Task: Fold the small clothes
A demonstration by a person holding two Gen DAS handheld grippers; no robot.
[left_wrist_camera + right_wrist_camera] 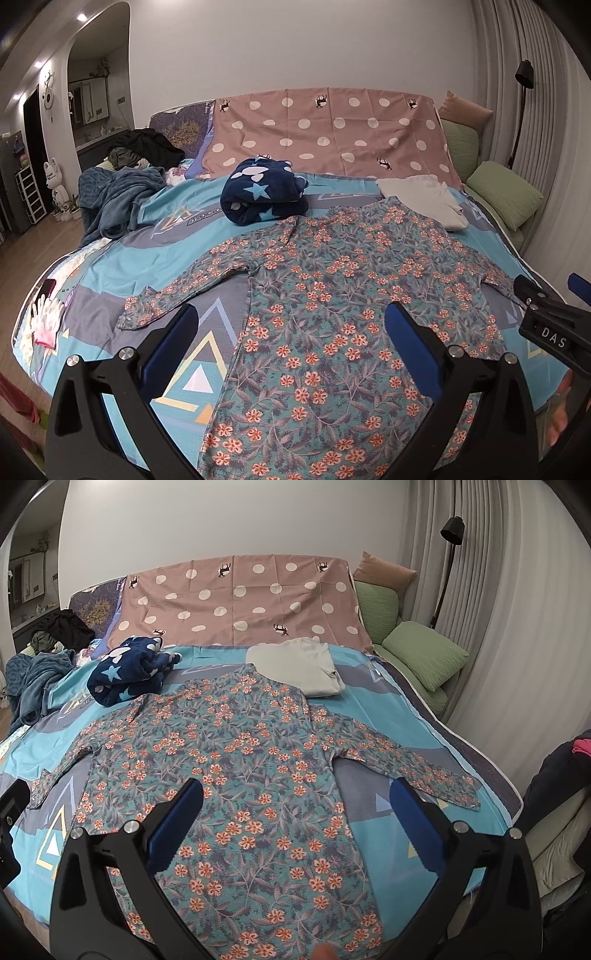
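Note:
A teal long-sleeved shirt with orange flowers (332, 295) lies spread flat on the bed, sleeves out to both sides; it also shows in the right wrist view (236, 760). My left gripper (291, 317) is open and empty, held above the shirt's lower left part. My right gripper (295, 794) is open and empty, above the shirt's lower right edge. The right gripper's black body shows at the right edge of the left wrist view (546, 317). A folded pale garment (299, 664) lies beyond the shirt's collar.
A rolled navy star blanket (262, 192) lies at the back left of the shirt. A heap of dark and blue clothes (125, 177) sits at the far left. White and pink gloves (46, 321) lie near the bed's left edge. Green cushions (421, 653) sit at the right.

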